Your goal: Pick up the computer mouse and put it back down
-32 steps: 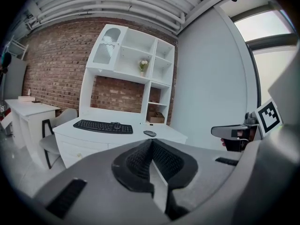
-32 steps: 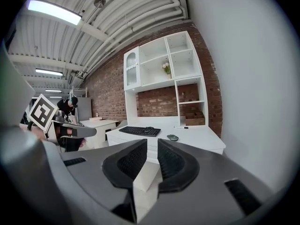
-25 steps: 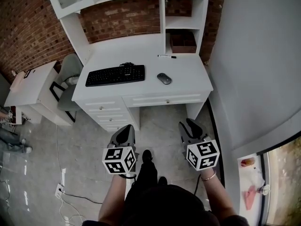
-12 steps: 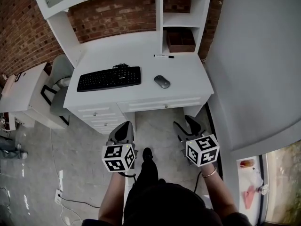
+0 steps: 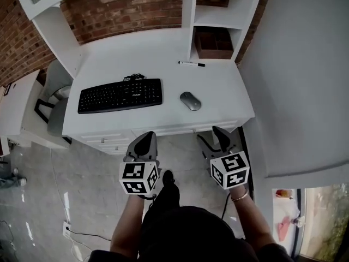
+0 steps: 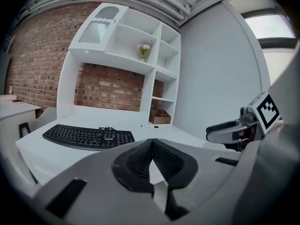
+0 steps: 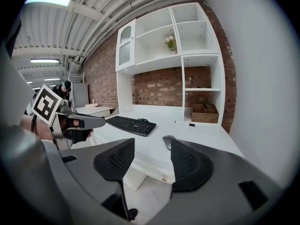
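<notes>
On the desk [image 5: 163, 53], the keyboard [image 5: 120, 95] beside the mouse [image 5: 190, 100] bears illegible print.

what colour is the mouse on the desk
Grey; the mouse shows best in the head view.

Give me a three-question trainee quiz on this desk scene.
1. In the head view, the mouse lies where from the keyboard? A left, B right, C on top.
2. True or false: the left gripper holds the mouse.
3. Fill in: the thin thing behind the mouse is a ___.
Key: 1 B. 2 false, it is shut and empty. 3 pen.
</notes>
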### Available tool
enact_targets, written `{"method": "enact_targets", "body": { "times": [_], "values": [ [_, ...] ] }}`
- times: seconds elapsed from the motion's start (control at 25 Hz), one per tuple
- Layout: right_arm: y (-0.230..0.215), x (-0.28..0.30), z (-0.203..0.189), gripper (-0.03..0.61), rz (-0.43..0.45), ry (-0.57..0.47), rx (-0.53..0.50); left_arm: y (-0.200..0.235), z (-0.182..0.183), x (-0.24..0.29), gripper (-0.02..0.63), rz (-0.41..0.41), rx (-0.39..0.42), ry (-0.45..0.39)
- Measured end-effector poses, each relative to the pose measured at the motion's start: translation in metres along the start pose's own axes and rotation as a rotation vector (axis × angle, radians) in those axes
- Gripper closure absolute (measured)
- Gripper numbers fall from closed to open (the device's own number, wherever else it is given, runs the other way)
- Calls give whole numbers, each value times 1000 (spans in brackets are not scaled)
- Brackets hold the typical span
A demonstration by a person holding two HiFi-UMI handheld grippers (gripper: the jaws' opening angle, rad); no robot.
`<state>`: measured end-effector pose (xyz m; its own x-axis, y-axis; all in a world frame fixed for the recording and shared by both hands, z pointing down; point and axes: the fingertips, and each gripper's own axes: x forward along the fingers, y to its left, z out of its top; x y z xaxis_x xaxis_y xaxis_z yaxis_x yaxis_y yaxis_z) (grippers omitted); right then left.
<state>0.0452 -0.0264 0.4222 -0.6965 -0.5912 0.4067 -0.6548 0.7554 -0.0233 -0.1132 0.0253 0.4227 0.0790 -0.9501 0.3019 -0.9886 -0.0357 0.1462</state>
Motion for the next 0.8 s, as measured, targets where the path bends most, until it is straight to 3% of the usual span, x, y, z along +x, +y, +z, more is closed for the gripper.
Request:
{"method": "enact_targets", "body": {
  "times": [0.44,0.8],
  "values": [
    [-24,88,19,359,-10,75,10,53,14,72,604,-38,12,47],
    [-29,129,15,322,-19,164,-15,75,13,101,604,-76,-11,66]
  ]
}}
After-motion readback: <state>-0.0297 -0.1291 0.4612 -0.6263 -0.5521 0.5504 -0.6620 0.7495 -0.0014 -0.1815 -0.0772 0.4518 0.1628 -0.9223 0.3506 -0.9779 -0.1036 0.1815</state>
